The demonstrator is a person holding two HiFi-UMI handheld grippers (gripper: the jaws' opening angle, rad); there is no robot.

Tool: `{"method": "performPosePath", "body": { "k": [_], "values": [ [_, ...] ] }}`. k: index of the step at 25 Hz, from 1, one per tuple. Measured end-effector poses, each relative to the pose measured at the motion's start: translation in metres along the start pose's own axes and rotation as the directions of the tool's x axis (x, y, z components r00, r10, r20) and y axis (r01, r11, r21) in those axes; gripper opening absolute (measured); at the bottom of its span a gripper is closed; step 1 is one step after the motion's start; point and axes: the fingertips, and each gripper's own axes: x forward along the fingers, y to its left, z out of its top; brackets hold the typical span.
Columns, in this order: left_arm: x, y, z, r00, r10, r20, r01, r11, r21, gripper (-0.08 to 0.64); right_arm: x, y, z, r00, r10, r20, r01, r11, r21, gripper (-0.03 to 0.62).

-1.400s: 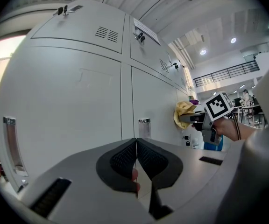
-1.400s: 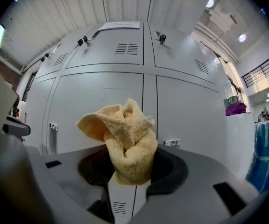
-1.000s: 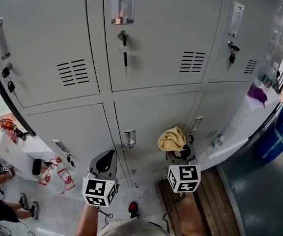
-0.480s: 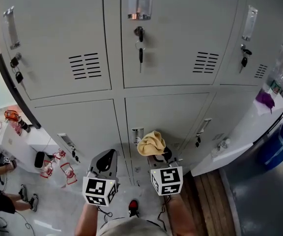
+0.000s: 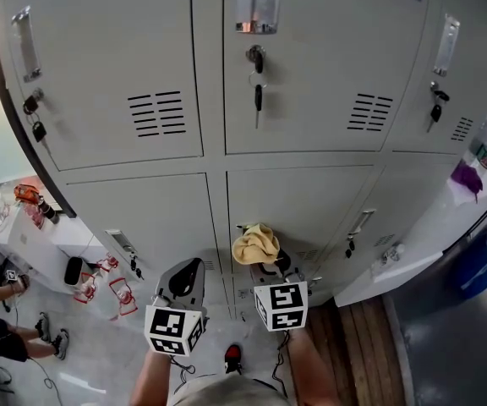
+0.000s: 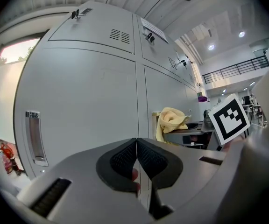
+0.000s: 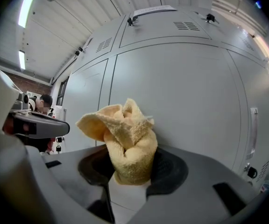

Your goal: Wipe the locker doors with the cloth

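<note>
A bunched yellow cloth (image 5: 255, 245) (image 7: 125, 141) sticks out of my right gripper (image 5: 265, 265) (image 7: 130, 164), whose jaws are shut on it. The cloth is held close in front of the lower middle locker door (image 5: 298, 201), near that door's handle. From the left gripper view the cloth (image 6: 172, 120) shows to the right. My left gripper (image 5: 184, 279) (image 6: 137, 160) is shut with nothing in it, low before the lower left locker door (image 5: 146, 214). The grey locker doors (image 7: 181, 92) fill all views.
Keys hang from the upper middle door's lock (image 5: 258, 91) and from the upper left lock (image 5: 34, 121). A white bench (image 5: 404, 256) with a purple cloth (image 5: 467, 176) stands right. A small table with red items (image 5: 100, 282) and seated people are at the left.
My right gripper with the cloth has moved left, from the lower right door's handle to the lower middle door. The view has shifted right along the lockers. The left gripper stays put.
</note>
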Motion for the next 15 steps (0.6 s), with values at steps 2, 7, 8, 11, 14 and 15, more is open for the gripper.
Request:
{"method": "performPosePath", "body": {
  "k": [2,7,8,11,14,15],
  "values": [
    [0.0012,0.0009,-0.0001,1.000,0.001,-0.001,-0.001,1.000,0.000,0.023,0.0011,-0.0004,-0.0004,1.000,0.000,0.001,0.000,1.000,0.000,0.183],
    [0.0047,-0.0012,0.0000,1.000,-0.007,0.000,0.007,1.000,0.002,0.023,0.0020,-0.0009,-0.0005,1.000,0.002,0.003,-0.002,1.000,-0.002,0.183],
    [0.0051,-0.0015,0.0003,1.000,-0.007,0.000,0.007,1.000,0.001,0.023,0.0018,-0.0011,-0.0007,1.000,0.002,0.003,-0.002,1.000,0.000,0.183],
    [0.0057,-0.0019,0.0007,1.000,-0.009,0.000,0.009,1.000,0.000,0.023,0.0014,-0.0018,-0.0006,1.000,0.002,0.002,-0.002,1.000,0.004,0.183],
    [0.0061,-0.0016,0.0002,1.000,-0.011,-0.001,0.011,1.000,-0.001,0.023,0.0010,-0.0031,-0.0003,1.000,-0.004,-0.001,0.004,1.000,-0.001,0.181],
    [0.0062,-0.0017,0.0000,1.000,-0.012,-0.001,0.012,1.000,-0.002,0.023,0.0005,-0.0047,-0.0007,1.000,-0.011,-0.002,0.011,1.000,-0.003,0.181]
  ]
}}
